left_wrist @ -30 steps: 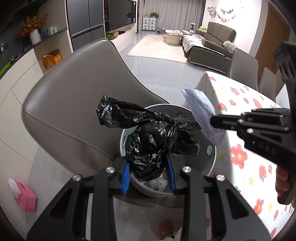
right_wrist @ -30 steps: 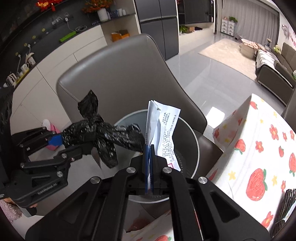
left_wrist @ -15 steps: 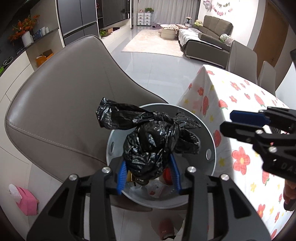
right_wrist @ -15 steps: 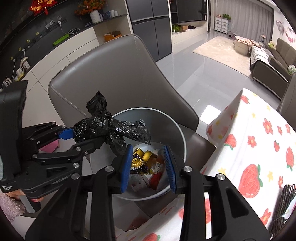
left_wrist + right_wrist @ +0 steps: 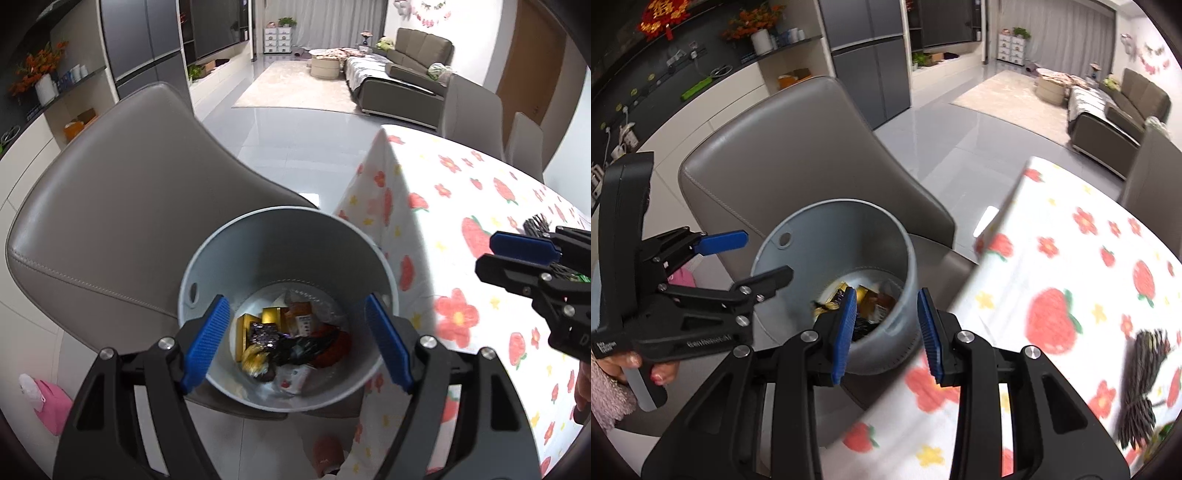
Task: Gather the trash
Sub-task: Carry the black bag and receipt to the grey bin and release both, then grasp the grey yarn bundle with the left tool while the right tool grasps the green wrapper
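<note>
A grey metal bin point(image 5: 284, 243) stands on a chair seat, holding gold wrappers, red and white scraps and a crumpled black plastic bag point(image 5: 301, 345). My left gripper point(image 5: 296, 300) hovers over the bin's mouth; its jaws are opening and nothing is between the blue pads. In the right wrist view the same left gripper point(image 5: 764, 254) is at the bin's point(image 5: 834, 236) left rim. My right gripper point(image 5: 886, 295) is open and empty above the bin's right wall, beside the table edge. It also shows at the far right as the right gripper point(image 5: 517, 254).
A grey leather chair point(image 5: 129, 192) curves behind the bin. A table with a strawberry-print cloth point(image 5: 1071, 266) lies to the right, with a dark bundle point(image 5: 1145, 369) on it. A hand point(image 5: 653, 373) holds the left gripper. A pink slipper point(image 5: 48, 402) lies on the floor.
The right gripper let go of the white paper and drew right toward the table. The left jaws spread and the black bag fell into the bin.
</note>
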The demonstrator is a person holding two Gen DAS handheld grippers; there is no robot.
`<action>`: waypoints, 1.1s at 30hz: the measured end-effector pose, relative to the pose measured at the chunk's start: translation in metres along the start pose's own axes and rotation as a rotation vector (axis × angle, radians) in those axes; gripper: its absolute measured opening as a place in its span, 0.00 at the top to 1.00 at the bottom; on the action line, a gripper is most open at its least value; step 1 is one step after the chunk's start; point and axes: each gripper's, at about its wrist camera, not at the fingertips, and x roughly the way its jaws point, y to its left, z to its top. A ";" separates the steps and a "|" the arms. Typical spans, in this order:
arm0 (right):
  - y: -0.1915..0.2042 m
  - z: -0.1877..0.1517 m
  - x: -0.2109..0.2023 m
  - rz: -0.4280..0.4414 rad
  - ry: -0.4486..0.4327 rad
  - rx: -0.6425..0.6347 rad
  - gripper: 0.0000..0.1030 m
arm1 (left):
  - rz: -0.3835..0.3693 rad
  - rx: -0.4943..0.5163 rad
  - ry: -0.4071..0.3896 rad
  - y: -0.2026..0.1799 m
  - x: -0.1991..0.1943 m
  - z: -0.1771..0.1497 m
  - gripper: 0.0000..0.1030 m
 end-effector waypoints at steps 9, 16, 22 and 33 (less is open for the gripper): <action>-0.106 -0.070 -0.076 -0.189 -0.045 0.179 0.51 | -0.109 0.111 -0.002 -0.102 -0.006 0.005 0.26; -0.203 -0.135 -0.149 -0.369 -0.084 0.361 0.51 | -0.224 0.246 -0.022 -0.220 -0.010 0.015 0.26; -0.272 -0.181 -0.196 -0.476 -0.097 0.474 0.51 | -0.302 0.356 -0.033 -0.317 -0.013 0.020 0.26; -0.334 -0.212 -0.203 -0.485 -0.089 0.542 0.43 | -0.335 0.445 -0.020 -0.421 0.007 0.027 0.26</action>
